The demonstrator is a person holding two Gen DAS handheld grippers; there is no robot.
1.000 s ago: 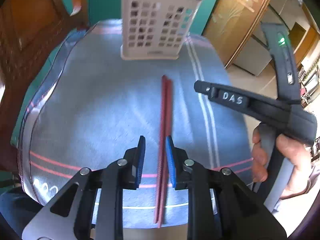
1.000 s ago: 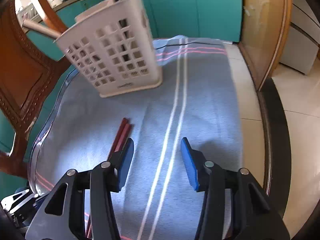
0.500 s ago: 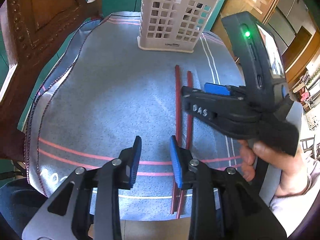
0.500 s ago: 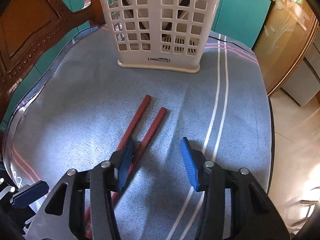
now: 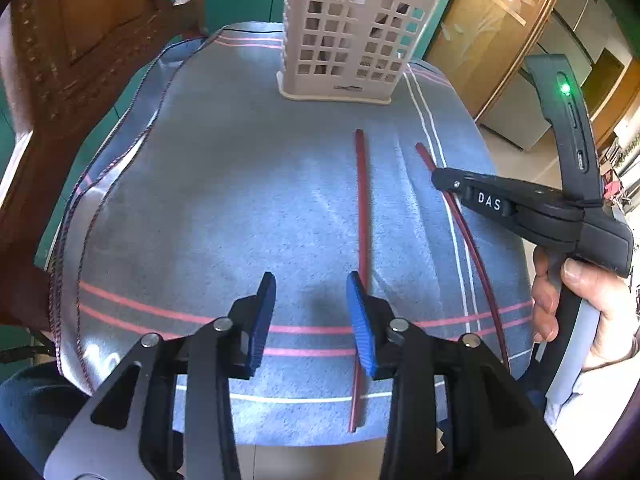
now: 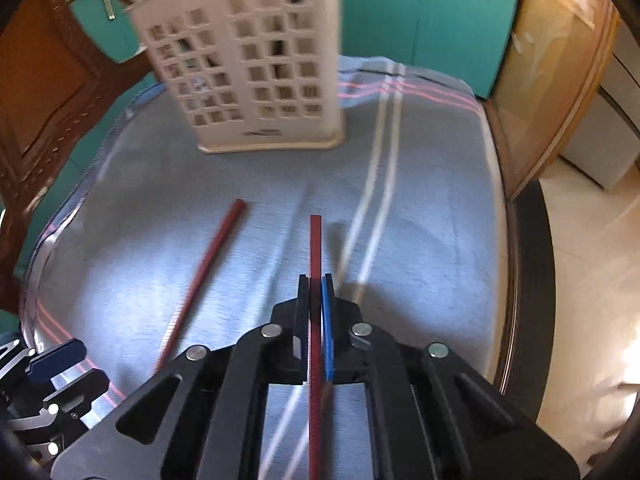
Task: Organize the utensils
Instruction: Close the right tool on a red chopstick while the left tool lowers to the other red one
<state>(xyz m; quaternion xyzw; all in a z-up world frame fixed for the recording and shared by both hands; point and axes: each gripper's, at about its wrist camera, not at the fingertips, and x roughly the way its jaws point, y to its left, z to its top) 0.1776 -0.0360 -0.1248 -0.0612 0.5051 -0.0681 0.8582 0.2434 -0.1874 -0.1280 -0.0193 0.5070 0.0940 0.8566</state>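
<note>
Covering the table is a blue-grey cloth [image 5: 224,208] with pink and white stripes, on which everything listed is set. A carved wooden chair [image 5: 80,40] is seen at the far left, and teal cupboards [image 6: 440,20] behind.

A beige perforated caddy [image 5: 344,44] is stood upright at the far middle of the cloth; dark handles are glimpsed through its holes, too dim to identify.

The left gripper [image 5: 312,320] is held low over the near part of the cloth. Its blue pads have just been opening and are parted, with bare cloth between them and nothing gripped.

The right gripper [image 6: 316,292] is held by a hand [image 5: 588,308] at the near right. Its jaws have just been closing and are pressed tight on a chopstick.

Held chopstick [image 6: 315,248]: dark red, clamped partway along, its far end projecting past the pads toward the caddy, clear of the cloth as far as can be told.

Loose chopstick [image 5: 363,208]: dark red, laid flat on the cloth, running near to far, just right of the left gripper's right pad, well apart from the held one.
</note>
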